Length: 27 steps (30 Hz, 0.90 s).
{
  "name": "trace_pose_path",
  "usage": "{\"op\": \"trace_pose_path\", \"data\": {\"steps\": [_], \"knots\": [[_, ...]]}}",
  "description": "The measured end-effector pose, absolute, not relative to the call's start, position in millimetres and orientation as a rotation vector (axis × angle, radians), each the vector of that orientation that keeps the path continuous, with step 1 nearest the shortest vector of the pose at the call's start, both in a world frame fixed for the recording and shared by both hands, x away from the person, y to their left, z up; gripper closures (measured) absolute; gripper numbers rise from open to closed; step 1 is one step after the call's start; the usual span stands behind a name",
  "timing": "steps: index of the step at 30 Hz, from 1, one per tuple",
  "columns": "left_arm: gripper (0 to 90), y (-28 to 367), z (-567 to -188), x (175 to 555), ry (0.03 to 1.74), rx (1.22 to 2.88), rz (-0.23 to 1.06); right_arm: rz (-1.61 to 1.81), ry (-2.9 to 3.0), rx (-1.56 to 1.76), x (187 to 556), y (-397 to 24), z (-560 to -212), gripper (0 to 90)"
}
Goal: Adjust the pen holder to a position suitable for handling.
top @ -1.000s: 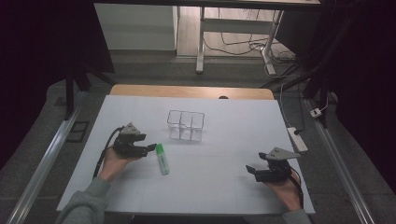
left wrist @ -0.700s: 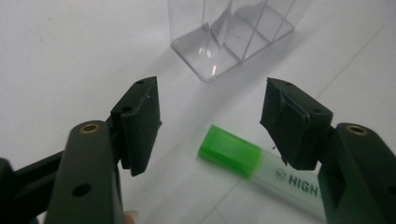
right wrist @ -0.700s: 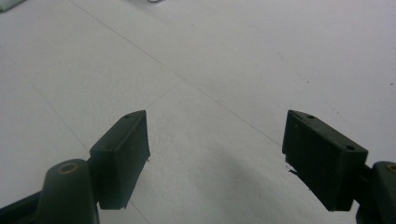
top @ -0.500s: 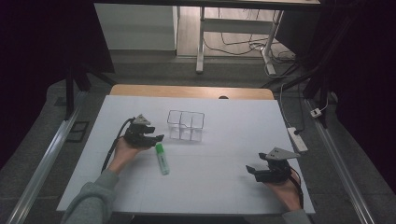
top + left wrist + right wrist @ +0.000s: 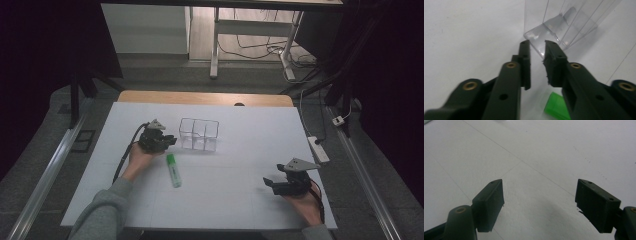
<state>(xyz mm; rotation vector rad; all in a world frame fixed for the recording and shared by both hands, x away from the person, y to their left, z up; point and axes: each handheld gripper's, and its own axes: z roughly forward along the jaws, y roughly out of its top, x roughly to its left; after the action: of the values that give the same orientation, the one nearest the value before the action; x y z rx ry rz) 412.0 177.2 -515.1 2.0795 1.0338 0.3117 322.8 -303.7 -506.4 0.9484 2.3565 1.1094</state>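
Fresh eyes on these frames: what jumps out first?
The green highlighter lying on the white table, just in front of the left gripper. That gripper points at the clear plastic organizer; its jaws have just been closing, a narrow gap remains and nothing is between them. The right gripper rests near the table's front right corner, jaws wide open over bare surface.

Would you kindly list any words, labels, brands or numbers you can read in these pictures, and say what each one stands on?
None can be read.
Green marker: no print can be made out on its body in the high view; its cap in the left gripper view is plain.
Clear organizer: bare, no label.
Left gripper and right gripper: no markings visible.
White table: only faint lines, no writing.
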Motion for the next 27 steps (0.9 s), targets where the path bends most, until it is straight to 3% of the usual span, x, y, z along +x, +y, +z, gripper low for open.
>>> {"op": "trace_pose_path", "data": {"steps": [4,27], "knots": [[88.6,174,-515,417,1.028,2.075,0.295,1.107,2.356,0.951,323,-304,-507,22.8],[88.9,160,-522,424,0.999,2.083,0.230,1.097,2.361,0.952,323,-303,-507,22.8]]}}
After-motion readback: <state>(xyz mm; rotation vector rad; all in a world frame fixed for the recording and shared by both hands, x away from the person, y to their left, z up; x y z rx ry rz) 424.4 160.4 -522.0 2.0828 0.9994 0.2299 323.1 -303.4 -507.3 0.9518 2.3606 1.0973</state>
